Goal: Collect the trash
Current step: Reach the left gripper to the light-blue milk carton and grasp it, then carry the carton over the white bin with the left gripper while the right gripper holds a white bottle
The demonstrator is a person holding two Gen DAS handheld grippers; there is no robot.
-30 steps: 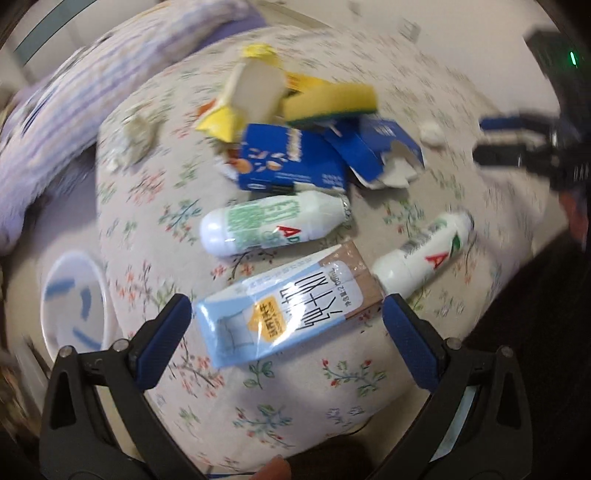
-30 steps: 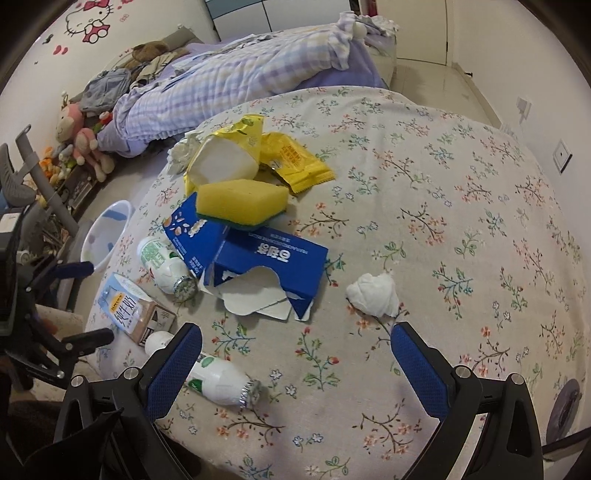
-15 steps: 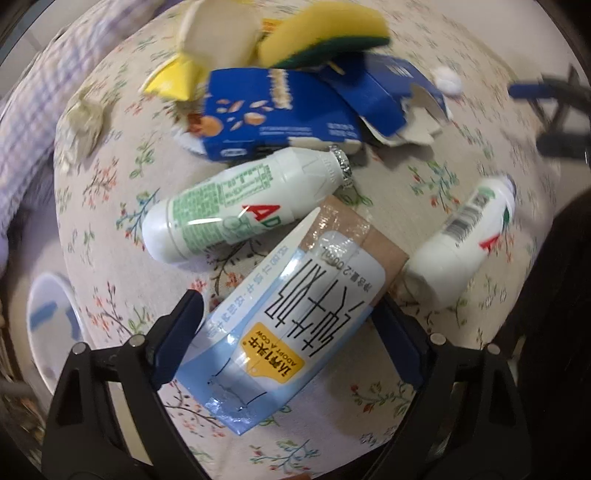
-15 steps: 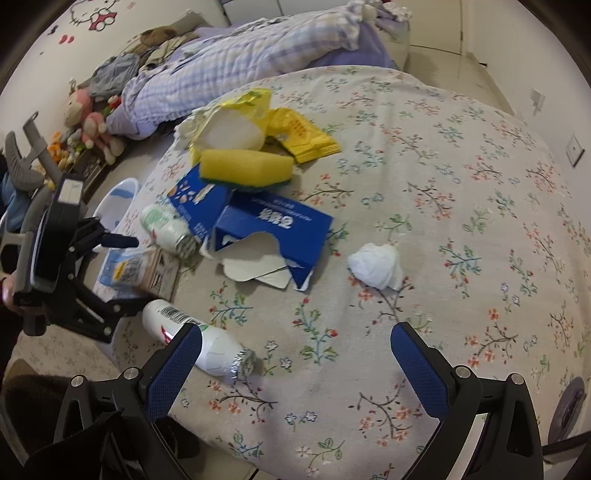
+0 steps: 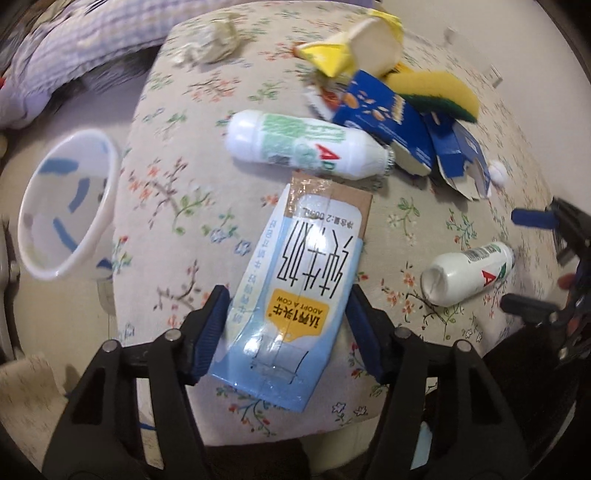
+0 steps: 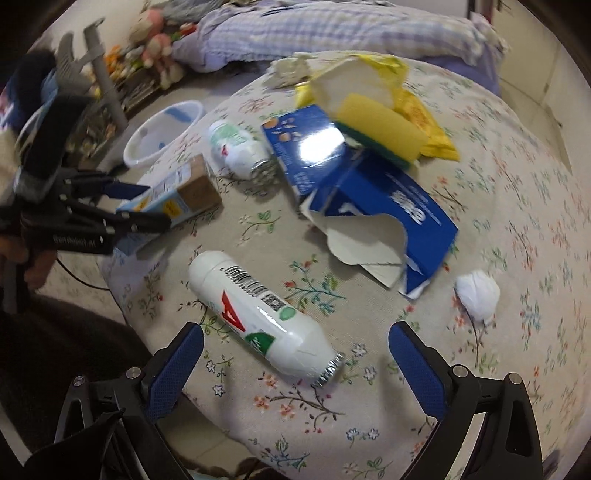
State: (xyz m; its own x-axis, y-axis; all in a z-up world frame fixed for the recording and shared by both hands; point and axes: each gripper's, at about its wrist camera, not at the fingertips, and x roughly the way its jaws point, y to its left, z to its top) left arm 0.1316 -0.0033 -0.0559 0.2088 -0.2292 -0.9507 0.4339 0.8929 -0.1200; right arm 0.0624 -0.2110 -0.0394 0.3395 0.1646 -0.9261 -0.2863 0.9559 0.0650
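The left gripper was clamped on the light-blue and brown milk carton, blue pads pressed against both long sides near its blue end. The carton lay flat near the edge of the round table with the floral cloth, brown end pointing toward the pile. From the right wrist view the same carton sat between the left gripper's two fingers.

The right gripper hovered with jaws wide apart, holding nothing. Just ahead of it lay a white plastic drink bottle with a red and green label, on its side, foil-rimmed mouth toward the right finger. Not touching either finger.

A second white plastic bottle with a green label lay on its side just beyond the carton's brown end, its mouth against the torn blue cardboard box. A yellow sponge with a green scrub side rested on top of the box. Behind it were a yellow and white torn package and a flat yellow wrapper. A crumpled white tissue ball sat alone to the right of the box. Another crumpled off-white paper wad lay at the far edge.

A white plastic bin with blue marks stood on the floor beside the table, open. A purple checked blanket lay on a bed behind.
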